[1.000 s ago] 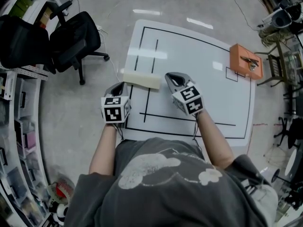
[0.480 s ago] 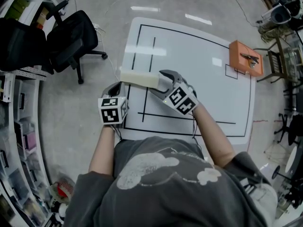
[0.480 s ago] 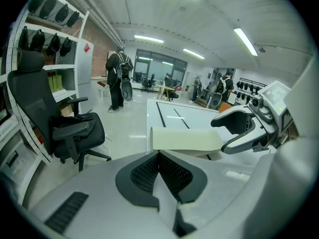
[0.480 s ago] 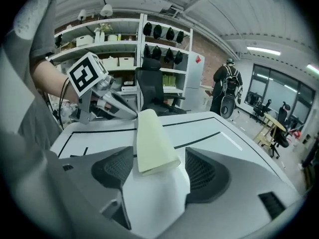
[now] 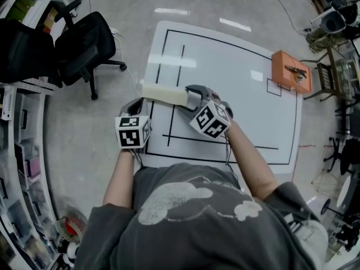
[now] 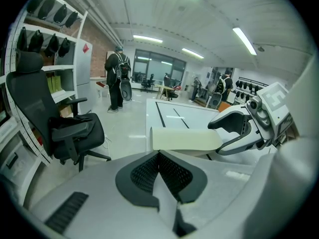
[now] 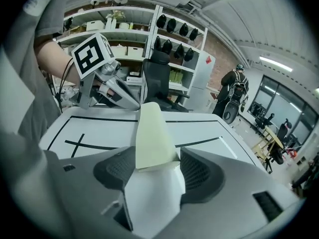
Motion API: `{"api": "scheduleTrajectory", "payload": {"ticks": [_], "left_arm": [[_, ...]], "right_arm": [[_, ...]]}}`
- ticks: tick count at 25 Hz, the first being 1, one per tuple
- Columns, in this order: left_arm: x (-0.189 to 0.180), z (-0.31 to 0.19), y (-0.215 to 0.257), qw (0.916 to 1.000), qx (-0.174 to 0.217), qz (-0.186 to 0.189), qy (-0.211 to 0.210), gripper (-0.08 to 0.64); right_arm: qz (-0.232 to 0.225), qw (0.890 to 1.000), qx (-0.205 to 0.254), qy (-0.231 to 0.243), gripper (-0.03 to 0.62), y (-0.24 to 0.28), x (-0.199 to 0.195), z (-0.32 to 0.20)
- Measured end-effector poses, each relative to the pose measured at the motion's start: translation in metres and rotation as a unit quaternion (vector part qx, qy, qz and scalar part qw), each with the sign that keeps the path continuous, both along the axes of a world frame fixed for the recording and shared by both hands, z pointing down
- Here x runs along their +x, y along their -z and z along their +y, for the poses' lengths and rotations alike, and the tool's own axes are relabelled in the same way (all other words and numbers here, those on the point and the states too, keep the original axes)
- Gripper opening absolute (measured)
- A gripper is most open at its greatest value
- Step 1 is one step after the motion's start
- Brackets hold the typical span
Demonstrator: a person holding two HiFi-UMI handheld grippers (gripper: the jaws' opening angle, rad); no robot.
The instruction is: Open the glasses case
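Presently: the glasses case [image 5: 164, 94] lies flat at the left edge of the white table [image 5: 242, 77]. Its long axis runs across the table and its left end pokes just past the rim. It is cream, plain and closed. I can pick out no seam, hinge or latch from any angle.

Left gripper [image 5: 136, 102]: jaws pressed together, tips right at the case's left end. Whether they nip a thin lip of it or merely butt against it, I cannot tell.

Right gripper [image 5: 194, 94]: jaws spread wide and closing, with the case's right end sitting between them. Gaps show on both sides, so the pads are not biting yet.

Handling, my reading:
- Looks like a stiff shell that keeps its shape, with clean edges and a slight ridge along the top. It should take a firm pinch without denting.
- Probably light. On that glossy tabletop it will likely skate or lift whole rather than open unless one end is anchored.
- The surface looks smooth and matte, so the ribbed pads should hold it. A shallow bite on the tapered end could squirt off.
- Nothing about it looks fragile, though I cannot see whether glasses are inside, so no crushing grip.

Where to take hold: one gripper square across an end, seated deep, to pin the body. The other should work the lid edge along a long side, once that edge is found. With part of the case overhanging the rim, a hard tug could pull it off the table.
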State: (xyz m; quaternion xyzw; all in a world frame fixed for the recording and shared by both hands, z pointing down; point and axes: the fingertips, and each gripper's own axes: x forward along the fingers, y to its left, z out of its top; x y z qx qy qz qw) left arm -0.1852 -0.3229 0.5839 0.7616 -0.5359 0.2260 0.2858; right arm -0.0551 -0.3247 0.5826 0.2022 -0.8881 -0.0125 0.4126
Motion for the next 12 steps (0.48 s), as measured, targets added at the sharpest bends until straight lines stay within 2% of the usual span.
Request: {"api": "scheduleTrajectory", "payload": {"ticks": [8, 12], "left_arm": [[0.0, 0.001, -0.001, 1.0, 0.001, 0.003, 0.003, 0.002], [-0.001, 0.003, -0.003, 1.0, -0.003, 0.004, 0.003, 0.002]], "right_arm": [[-0.013, 0.999, -0.026, -0.014, 0.279, 0.002, 0.001, -0.001], [-0.035, 0.999, -0.021, -0.022, 0.259, 0.015, -0.002, -0.004]]}}
